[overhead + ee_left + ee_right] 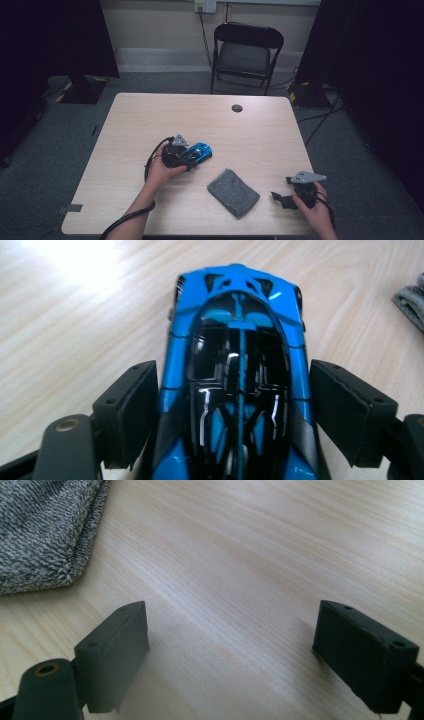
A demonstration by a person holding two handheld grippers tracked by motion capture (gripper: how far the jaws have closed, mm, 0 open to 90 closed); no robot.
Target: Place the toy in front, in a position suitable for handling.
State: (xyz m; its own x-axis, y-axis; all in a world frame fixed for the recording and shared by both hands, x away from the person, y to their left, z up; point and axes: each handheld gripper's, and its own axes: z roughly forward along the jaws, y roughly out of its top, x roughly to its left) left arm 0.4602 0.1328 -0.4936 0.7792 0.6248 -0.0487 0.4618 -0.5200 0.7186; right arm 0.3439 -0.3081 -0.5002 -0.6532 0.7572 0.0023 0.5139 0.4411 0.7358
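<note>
A blue and black toy car (201, 151) rests on the light wooden table (260, 135), left of centre. My left gripper (192, 156) holds it from behind. In the left gripper view the car (240, 355) lies lengthwise between the two jaws, whose pads press against its sides. A folded grey cloth (233, 192) lies near the front edge, right of the car. Right of that cloth, by the front right corner, my right gripper (280, 198) stands open just above the bare wood. In the right gripper view, the right gripper (232, 640) has nothing between its jaws, and the cloth (40, 530) is at upper left.
The table has a round cable hole (237, 108) near its far edge. A black folding chair (246, 50) stands behind the table. Dark curtains and stands flank both sides. A corner of the cloth (412, 300) shows at the right edge of the left gripper view.
</note>
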